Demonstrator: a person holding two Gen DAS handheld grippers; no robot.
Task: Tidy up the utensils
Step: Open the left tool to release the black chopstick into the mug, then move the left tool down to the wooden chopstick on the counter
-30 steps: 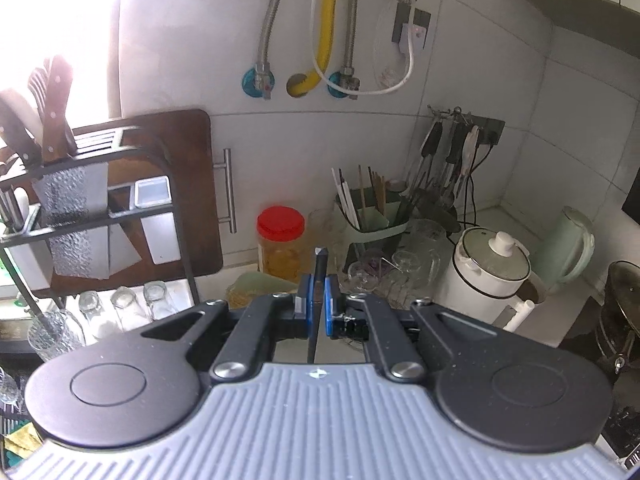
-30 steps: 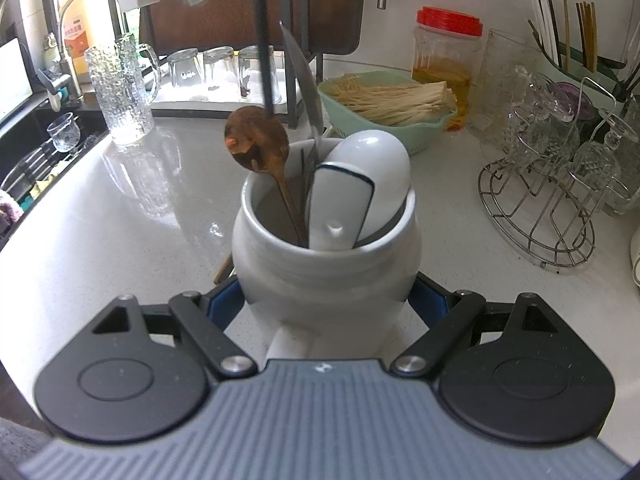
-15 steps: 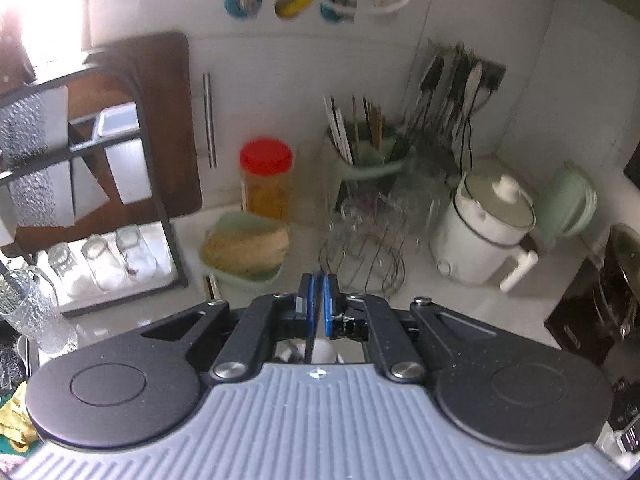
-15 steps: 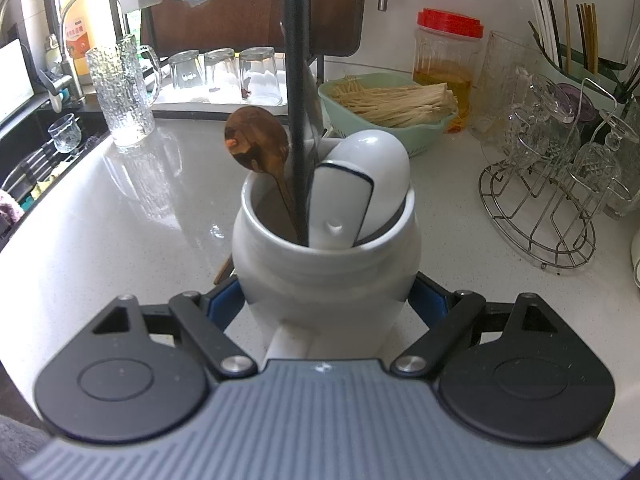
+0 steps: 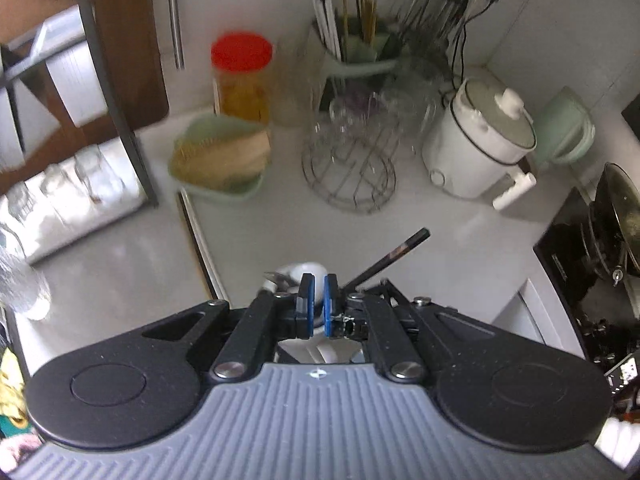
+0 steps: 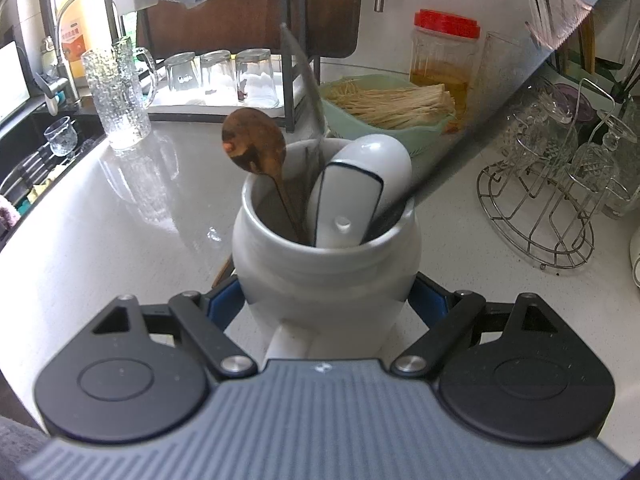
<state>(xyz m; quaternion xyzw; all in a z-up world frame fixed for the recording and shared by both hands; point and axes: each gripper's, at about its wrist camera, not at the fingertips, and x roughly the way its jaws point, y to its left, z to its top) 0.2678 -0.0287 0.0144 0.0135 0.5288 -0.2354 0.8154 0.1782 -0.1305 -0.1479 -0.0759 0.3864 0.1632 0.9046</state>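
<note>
One white jar [image 6: 326,264] gripped by right tool [image 6: 326,308]; three upturned glasses [image 6: 222,76]; left tool [image 5: 316,306] narrow, empty.

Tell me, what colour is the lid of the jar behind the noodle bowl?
Red. The lid shows best in the right wrist view.

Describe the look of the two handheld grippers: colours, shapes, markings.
Both look identical. The left gripper and the right gripper each have a grey ribbed body with a small star-like mark, two round matte black housings, black linkage arms on silver pivot screws, and blue pads on the fingers.
</note>
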